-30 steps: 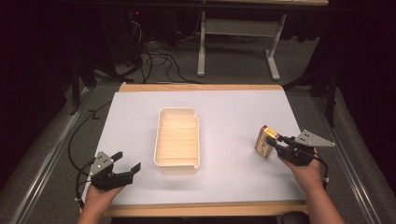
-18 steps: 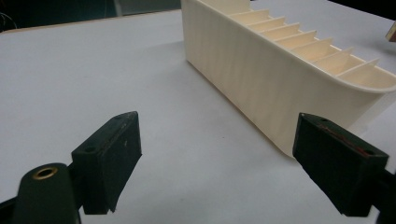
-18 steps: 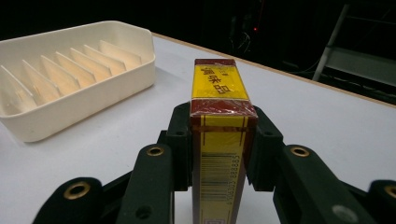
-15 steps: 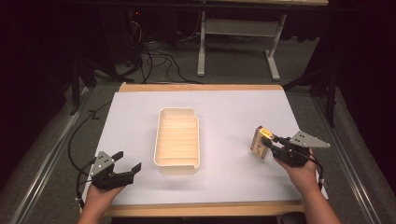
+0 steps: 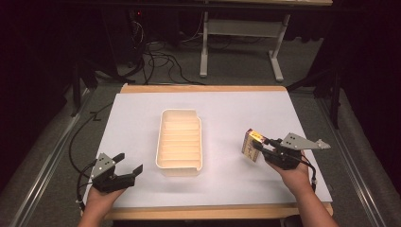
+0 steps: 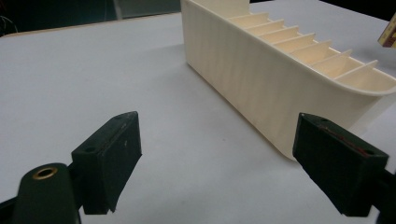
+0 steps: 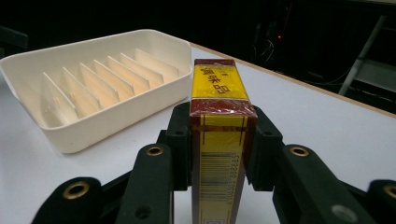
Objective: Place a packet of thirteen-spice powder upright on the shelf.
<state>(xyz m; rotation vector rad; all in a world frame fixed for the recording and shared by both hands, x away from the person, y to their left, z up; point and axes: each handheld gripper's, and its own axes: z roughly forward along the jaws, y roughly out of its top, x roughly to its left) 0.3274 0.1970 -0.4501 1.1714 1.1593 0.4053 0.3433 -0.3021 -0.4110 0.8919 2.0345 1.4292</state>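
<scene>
- The right gripper [image 5: 259, 147] is clamped on a small yellow and dark-red box [image 5: 250, 145], its two jaws pressing the box's narrow sides; the right gripper view shows the box [image 7: 218, 140] wedged upright between them, barcode face toward the camera.
- Over the last second the box has slid a little toward the person and lower, so it now hangs close over the white sheet [image 5: 236, 109], to the right of the tray [image 5: 179, 139] and well apart from it.
- That looks like a small repositioning, not yet a carry to the tray; whether the box touches the sheet I cannot tell.
- The tray's slots [image 7: 100, 81], parted by thin ribs, stand empty, so a likely aim is to drop the box into one.
- The left gripper [image 5: 126, 165] has not moved: jaws spread wide, gripping nothing, resting left of the tray's near corner [image 6: 327, 93].
</scene>
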